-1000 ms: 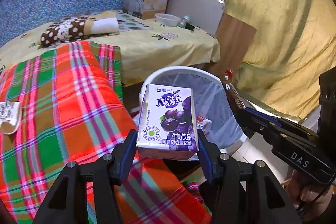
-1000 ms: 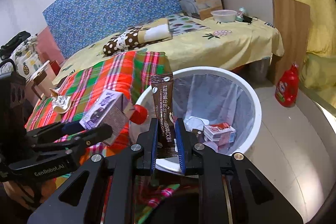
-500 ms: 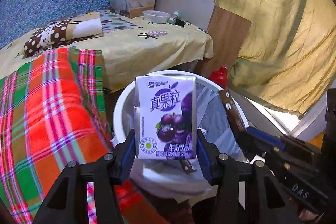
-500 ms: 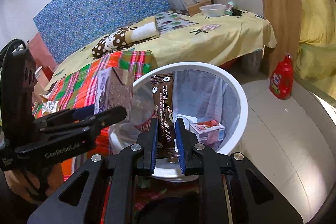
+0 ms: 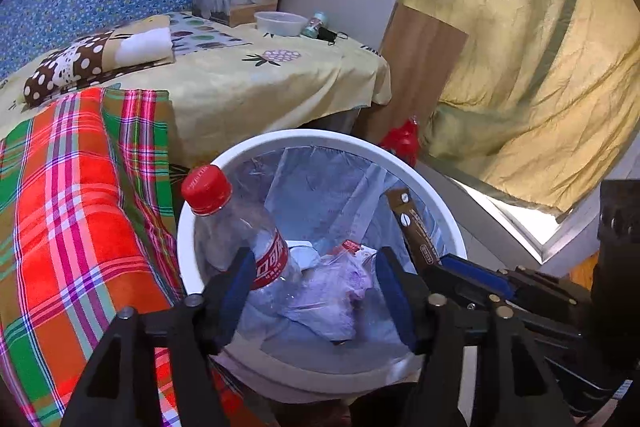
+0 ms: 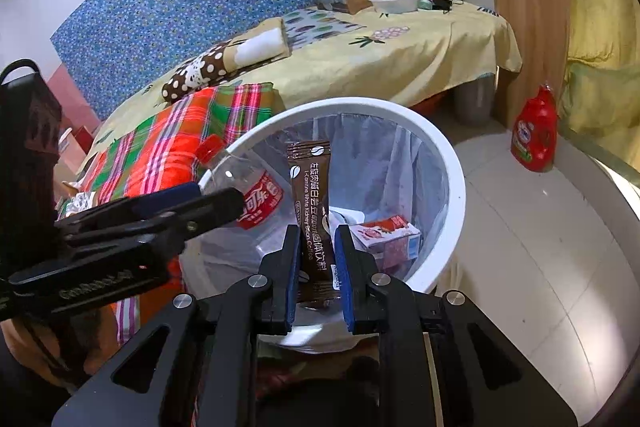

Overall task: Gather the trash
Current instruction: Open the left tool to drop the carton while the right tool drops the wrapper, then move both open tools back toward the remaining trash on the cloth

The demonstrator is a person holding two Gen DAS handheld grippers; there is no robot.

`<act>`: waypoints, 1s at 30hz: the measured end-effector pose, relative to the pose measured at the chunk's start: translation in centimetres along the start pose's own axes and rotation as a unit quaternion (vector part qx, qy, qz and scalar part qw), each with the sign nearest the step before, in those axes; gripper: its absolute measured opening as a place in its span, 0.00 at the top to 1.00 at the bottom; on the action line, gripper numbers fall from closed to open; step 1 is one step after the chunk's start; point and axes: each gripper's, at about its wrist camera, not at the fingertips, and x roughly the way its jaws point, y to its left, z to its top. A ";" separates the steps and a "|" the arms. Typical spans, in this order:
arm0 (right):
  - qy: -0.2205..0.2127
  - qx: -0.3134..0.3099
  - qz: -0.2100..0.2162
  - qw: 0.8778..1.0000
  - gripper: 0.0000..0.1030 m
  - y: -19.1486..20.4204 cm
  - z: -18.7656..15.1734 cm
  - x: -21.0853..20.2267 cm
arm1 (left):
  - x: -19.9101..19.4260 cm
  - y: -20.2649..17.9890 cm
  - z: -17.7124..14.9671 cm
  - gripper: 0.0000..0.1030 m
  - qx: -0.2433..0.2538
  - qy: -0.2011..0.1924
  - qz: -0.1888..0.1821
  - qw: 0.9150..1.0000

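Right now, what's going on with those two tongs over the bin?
Left tongs opening, empty, purple milk carton dropping into white bin. Right tongs opening around brown coffee sachet above the bin. Cola bottle leaning on the rim, not blocking.

white bin [image 5: 320, 139], red-capped bottle [image 5: 240, 227], brown sachet [image 6: 310, 203]

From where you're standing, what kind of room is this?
Most likely a bedroom in a home. There is a bed under a yellow printed sheet, with a plaid blanket and a folded polka-dot cloth on it, and a lined white trash bin beside it on the tile floor.
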 end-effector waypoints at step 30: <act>-0.031 -0.067 0.055 0.996 0.53 6.4 0.1 -2.9 | -11.6 5.3 -3.7 0.39 -0.063 -0.073 0.061 0.993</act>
